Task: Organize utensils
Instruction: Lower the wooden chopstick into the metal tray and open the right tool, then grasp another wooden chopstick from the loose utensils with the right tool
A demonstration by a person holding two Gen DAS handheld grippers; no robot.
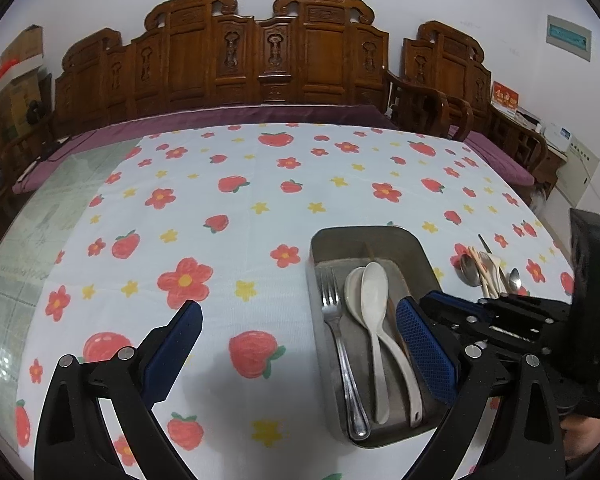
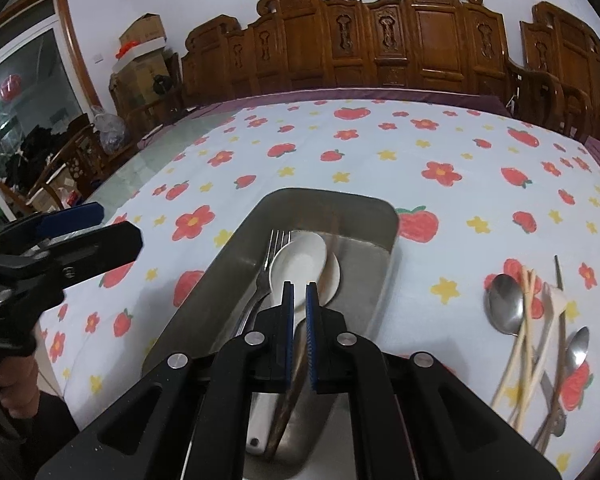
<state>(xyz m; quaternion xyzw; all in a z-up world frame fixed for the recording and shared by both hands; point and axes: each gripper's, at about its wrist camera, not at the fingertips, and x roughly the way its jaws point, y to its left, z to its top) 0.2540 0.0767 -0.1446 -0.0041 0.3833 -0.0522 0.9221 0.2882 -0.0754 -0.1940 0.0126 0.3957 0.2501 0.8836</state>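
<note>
A table under a white cloth printed with red flowers and strawberries fills both views, with a carved wooden bench along its far edge. On the cloth sits a rectangular metal tray, and in it lie a metal fork and two white ceramic spoons side by side, bowls toward the far end. Just to the right of the tray, apart from it, a loose pile of utensils rests on the cloth: two metal spoons, pale chopsticks and a white handle among them. The left gripper hovers over the cloth beside the tray's left side, angled downward, its blue-padded fingers spread wide with nothing between them; the right-hand finger overlaps the tray's near right edge in the left wrist view. A hand grips its handle, seen at the left edge of the right wrist view. The right gripper is tilted down over the near end of the tray, its jaws nearly closed, pinching a thin dark stick, apparently a chopstick, that runs back between the pads toward the camera; its fingertips sit just above the handles of the white spoons.
</note>
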